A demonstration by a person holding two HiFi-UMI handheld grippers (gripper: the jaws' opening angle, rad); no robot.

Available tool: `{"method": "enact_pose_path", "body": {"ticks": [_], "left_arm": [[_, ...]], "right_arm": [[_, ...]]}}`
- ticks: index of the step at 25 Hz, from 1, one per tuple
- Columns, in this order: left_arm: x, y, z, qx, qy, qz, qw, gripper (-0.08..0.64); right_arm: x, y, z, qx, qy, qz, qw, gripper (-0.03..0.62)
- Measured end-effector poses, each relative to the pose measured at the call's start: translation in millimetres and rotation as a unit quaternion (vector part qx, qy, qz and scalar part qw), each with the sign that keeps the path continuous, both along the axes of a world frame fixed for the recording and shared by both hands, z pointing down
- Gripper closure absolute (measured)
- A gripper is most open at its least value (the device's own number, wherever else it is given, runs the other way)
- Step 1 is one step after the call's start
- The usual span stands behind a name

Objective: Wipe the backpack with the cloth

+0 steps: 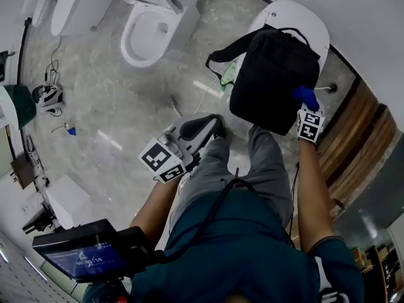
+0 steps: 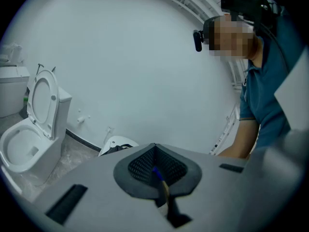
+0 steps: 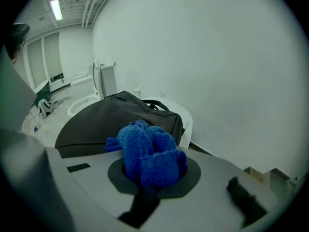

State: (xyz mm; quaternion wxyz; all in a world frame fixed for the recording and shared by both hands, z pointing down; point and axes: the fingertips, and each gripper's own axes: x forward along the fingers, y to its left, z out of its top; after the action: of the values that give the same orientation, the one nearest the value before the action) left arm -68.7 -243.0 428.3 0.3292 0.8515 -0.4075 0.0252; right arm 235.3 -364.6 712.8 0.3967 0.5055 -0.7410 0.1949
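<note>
Stood over a closed white toilet [image 1: 297,14] with the right arm stretched forward and almost straight, bare forearm running out of a teal sleeve [image 1: 338,257]. Held the right hand-held gripper [image 1: 308,109] at the near right edge of the backpack [image 1: 273,74], jaws clamped on the cloth [image 1: 305,96]. Had that cloth touching the bag's side. Held the left arm bent and lower, the left hand-held gripper [image 1: 211,126] over the left thigh, apart from the bag and aimed roughly toward it. Found its jaws closed, two dark ribbed pads meeting along one seam. Made out only a tiny blue and tan fleck at that seam, too small to identify.

Found the backpack sitting on the toilet's lid, covering most of it. Saw matte black woven fabric, a boxy body with rounded corners, a thin carry loop on top and a strap trailing off the left side. Saw a bright blue cloth, thick and nubby like knit or terry, bunched into soft lumps that spilled over the jaws. Noted pale grey smooth shells on both grippers, each carrying a cube with black-and-white square markers [image 1: 163,160]. Noted glossy white ceramic on a second, open toilet [image 1: 148,33], grey veined stone underfoot [image 1: 95,106], and brown wooden slats [image 1: 360,144] to the right.
</note>
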Motion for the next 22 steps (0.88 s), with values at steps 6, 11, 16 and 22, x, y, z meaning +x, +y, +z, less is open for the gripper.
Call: {"method": "enact_pose_path", "body": {"ticks": [6,11,16,22], "left_arm": [[-6.8,11.3,-6.5,0.017,-0.001,0.018,0.9997,0.557],[-22.3,35.0,-52.5,0.061,0.01,0.041,0.9973,0.557],[-46.8,64.1,-90.0,0.109,0.021,0.058,0.9922,0.557],[-52.4,91.0,-122.5,0.162,0.035,0.102,0.9809,0.557]], "right_arm": [[0.2,71.9,38.7,-0.076,-0.02,0.042,0.996,0.558],[-16.2,156.2,24.6,-0.189,-0.032,0.046,0.98,0.558],[-63.1,180.7,-62.8,-0.101,-0.123,0.049,0.986,0.558],[-95.4,160.3,-234.2,0.092,-0.181,0.02,0.979,0.558]]}}
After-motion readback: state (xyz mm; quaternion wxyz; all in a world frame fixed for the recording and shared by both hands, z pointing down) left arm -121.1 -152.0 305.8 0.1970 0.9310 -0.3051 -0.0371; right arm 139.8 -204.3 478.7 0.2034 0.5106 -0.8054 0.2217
